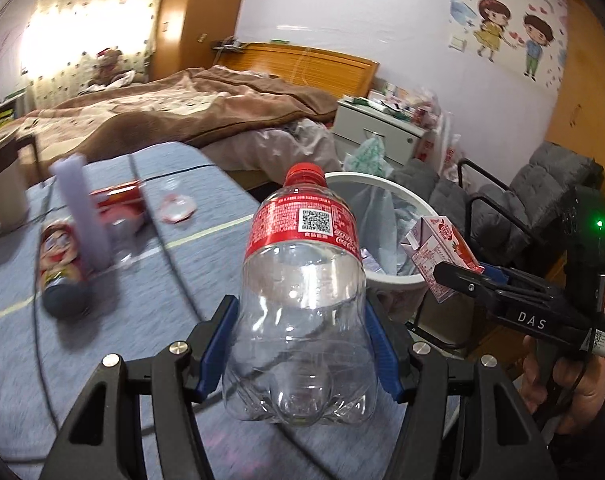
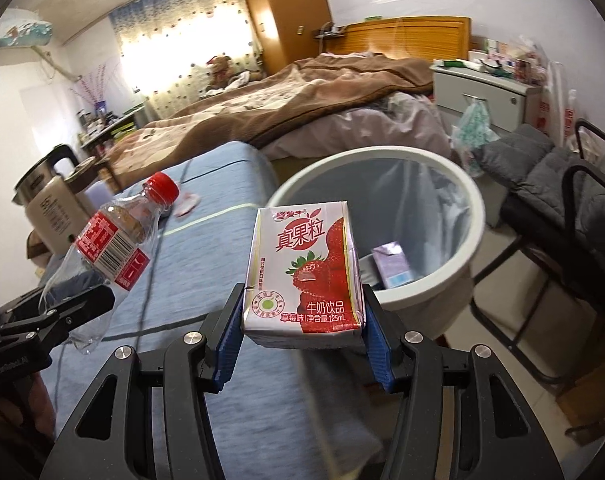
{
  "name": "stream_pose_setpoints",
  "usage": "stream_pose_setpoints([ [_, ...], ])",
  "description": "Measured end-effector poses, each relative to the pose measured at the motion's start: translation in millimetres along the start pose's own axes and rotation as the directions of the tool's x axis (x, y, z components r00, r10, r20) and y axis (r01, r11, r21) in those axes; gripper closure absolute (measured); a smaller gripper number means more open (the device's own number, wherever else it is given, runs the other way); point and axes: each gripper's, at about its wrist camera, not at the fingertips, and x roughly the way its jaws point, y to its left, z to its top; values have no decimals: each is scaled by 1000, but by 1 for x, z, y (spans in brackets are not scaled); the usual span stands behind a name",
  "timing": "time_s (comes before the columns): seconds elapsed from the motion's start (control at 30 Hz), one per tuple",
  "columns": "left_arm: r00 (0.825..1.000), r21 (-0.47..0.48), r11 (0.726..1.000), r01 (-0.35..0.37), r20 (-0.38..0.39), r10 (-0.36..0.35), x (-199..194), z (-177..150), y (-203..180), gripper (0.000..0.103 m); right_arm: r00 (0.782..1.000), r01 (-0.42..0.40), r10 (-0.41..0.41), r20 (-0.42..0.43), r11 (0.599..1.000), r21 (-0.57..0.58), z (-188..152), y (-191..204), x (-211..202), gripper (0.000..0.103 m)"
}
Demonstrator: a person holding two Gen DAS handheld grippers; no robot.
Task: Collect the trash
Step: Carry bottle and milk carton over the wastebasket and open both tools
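Note:
My left gripper (image 1: 300, 344) is shut on an empty clear cola bottle (image 1: 302, 292) with a red cap and label, held upright above the blue-covered table (image 1: 150, 312). The same bottle (image 2: 102, 252) shows at the left of the right wrist view. My right gripper (image 2: 302, 340) is shut on a small strawberry milk carton (image 2: 306, 272), near the rim of the white trash bin (image 2: 458, 184). From the left wrist view the carton (image 1: 442, 252) hangs over the bin (image 1: 386, 188). A purple carton (image 2: 394, 266) lies inside the bin.
On the table lie a snack can (image 1: 60, 268), a lilac tube (image 1: 84, 212), red packaging (image 1: 118, 196) and a pink wrapper (image 1: 178, 208). A kettle (image 2: 50, 204) stands at the left. A bed (image 2: 286, 96), a white drawer unit (image 2: 482, 88) and a grey folding chair (image 2: 550, 168) surround the bin.

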Motion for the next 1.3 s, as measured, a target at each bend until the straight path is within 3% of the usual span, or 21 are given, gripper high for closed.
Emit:
stream_pose_setpoints([
  [0.33,996,47,997,65,-63,-62,58,33,-21,39,997,57,-56,-44,998,21,17,-36,27,48],
  [0.73,986,61,992,108,-135,-99,110,52,-33,39,993,77,-77,-86,997,0,28,-50,56,48],
  [0.83,984,61,990,129,-129,-120,111,54,-32,37,995,74,-75,-72,997,-5,29,-50,56,48],
  [0.9,986,64,989,131,-108,-124,108,54,-33,28,995,75,-75,-60,997,-5,28,-49,53,48],
  [1.3,995,6,996,90,-37,-89,71,49,-15,27,998,63,-63,15,998,-5,25,-34,22,45],
])
